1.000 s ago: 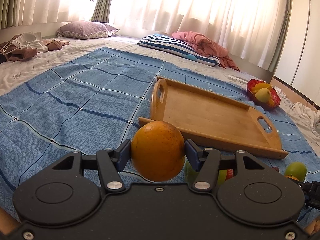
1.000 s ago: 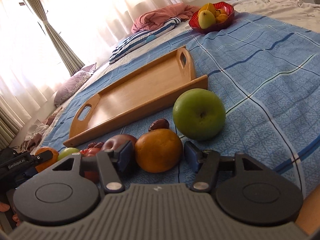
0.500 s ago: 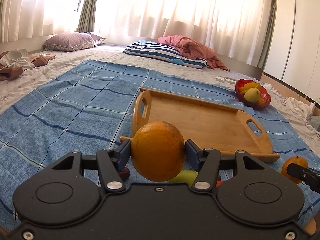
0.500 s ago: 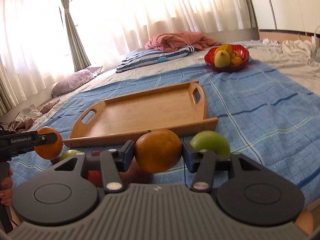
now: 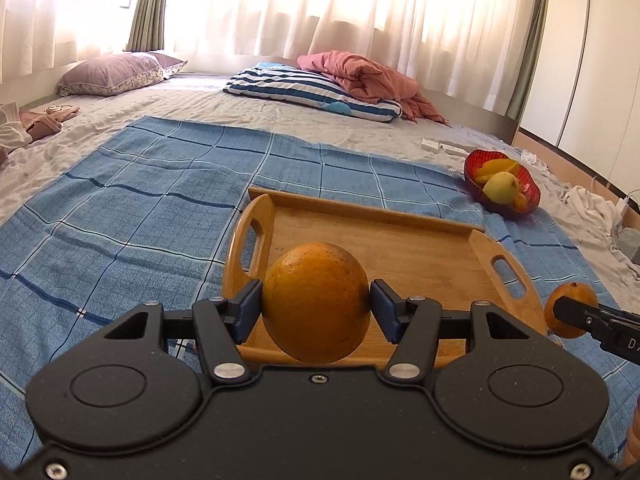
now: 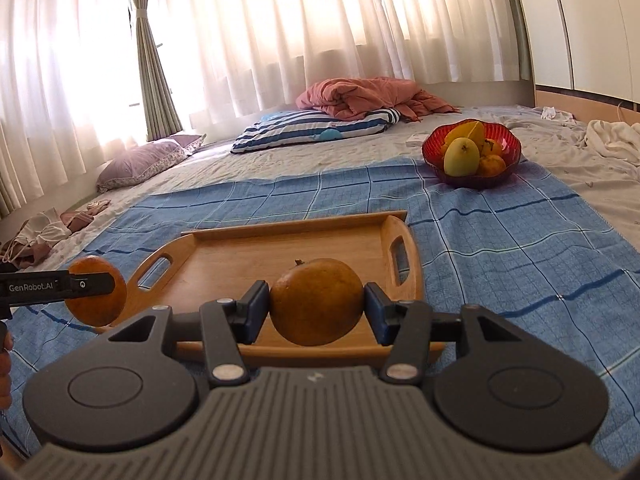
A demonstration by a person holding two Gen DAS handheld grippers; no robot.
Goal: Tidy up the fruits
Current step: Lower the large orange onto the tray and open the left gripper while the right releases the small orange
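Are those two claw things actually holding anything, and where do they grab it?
Yes. The left gripper clamps an orange by its sides; the right gripper clamps another orange likewise.

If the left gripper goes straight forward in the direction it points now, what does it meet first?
Most likely the wooden tray. The left gripper, shut on an orange, points down over the tray's near edge toward its bare floor. How high it is above the tray is unclear.

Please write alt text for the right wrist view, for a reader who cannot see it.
The right gripper holds an orange above the near edge of an empty wooden tray on a blue checked blanket. At left, the left gripper holds a second orange; a red fruit bowl sits beyond.
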